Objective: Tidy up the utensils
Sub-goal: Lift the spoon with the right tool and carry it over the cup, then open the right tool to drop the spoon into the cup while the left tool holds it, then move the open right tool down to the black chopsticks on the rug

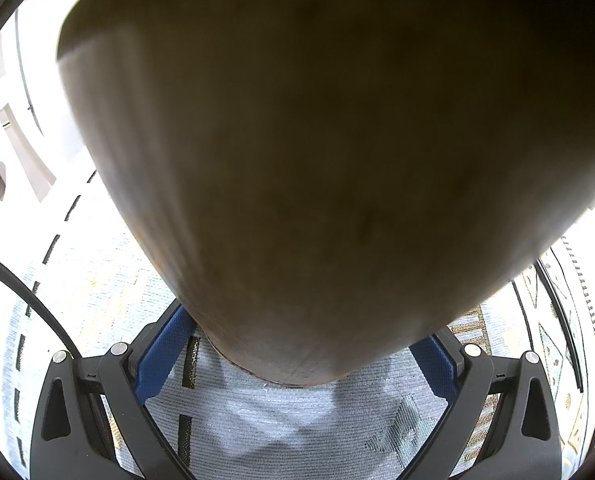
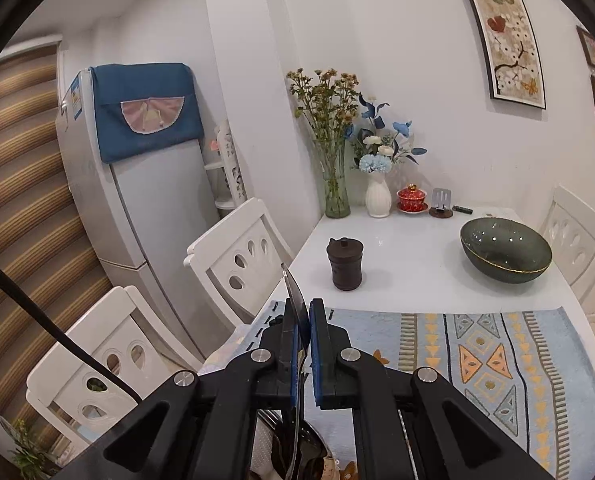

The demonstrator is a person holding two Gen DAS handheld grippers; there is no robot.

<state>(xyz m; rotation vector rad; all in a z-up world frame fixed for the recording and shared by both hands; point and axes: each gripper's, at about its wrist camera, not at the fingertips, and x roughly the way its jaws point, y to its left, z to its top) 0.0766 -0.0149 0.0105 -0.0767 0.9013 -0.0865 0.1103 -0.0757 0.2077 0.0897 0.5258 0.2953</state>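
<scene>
The left gripper angles steeply down over the patterned placemat, its blue pads spread wide against a large tan rounded container. The right gripper points slightly downward across the table, clamped tight on a metal utensil standing between its pads.

Counter: patterned mat at near edge; lidded jar behind mat, bowl to its right; vases at back by wall; chairs left of counter.
</scene>
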